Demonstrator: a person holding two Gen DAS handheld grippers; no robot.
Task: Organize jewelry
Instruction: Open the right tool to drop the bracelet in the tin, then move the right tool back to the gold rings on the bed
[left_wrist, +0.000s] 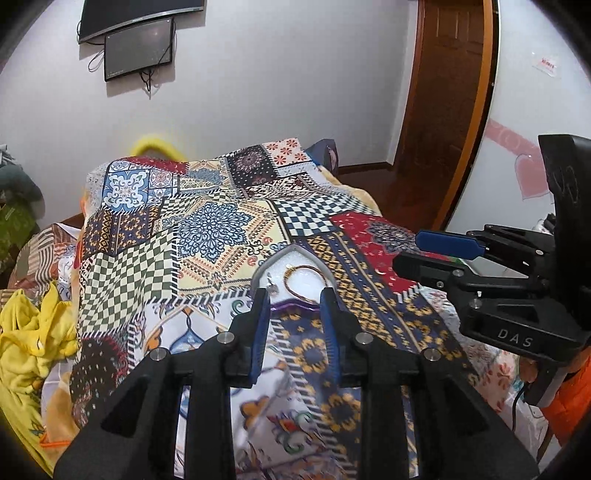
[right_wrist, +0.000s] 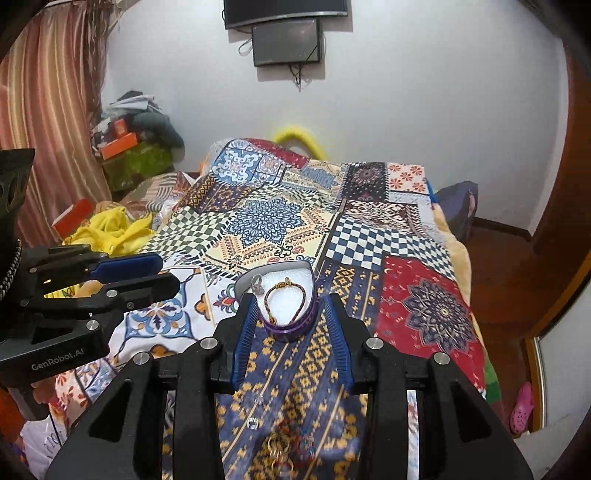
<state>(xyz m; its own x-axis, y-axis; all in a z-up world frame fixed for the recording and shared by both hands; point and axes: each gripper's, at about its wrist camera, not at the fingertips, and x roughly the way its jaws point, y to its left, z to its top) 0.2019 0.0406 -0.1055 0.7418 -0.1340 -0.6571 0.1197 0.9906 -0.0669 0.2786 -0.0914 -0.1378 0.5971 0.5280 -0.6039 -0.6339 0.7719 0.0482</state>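
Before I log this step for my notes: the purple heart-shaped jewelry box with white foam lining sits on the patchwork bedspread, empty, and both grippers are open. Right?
Not empty. The right wrist view shows a braided gold-brown bracelet and a small silver piece lying in the purple heart-shaped jewelry box. The rest holds: it sits on the patchwork bedspread, with left gripper and right gripper open.

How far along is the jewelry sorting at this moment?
Done: a bracelet and a small silver piece lie inside the purple box. In hand: nothing; the left hand-held gripper and right hand-held gripper are open. Left: gold rings and a small clear piece on the bedspread.
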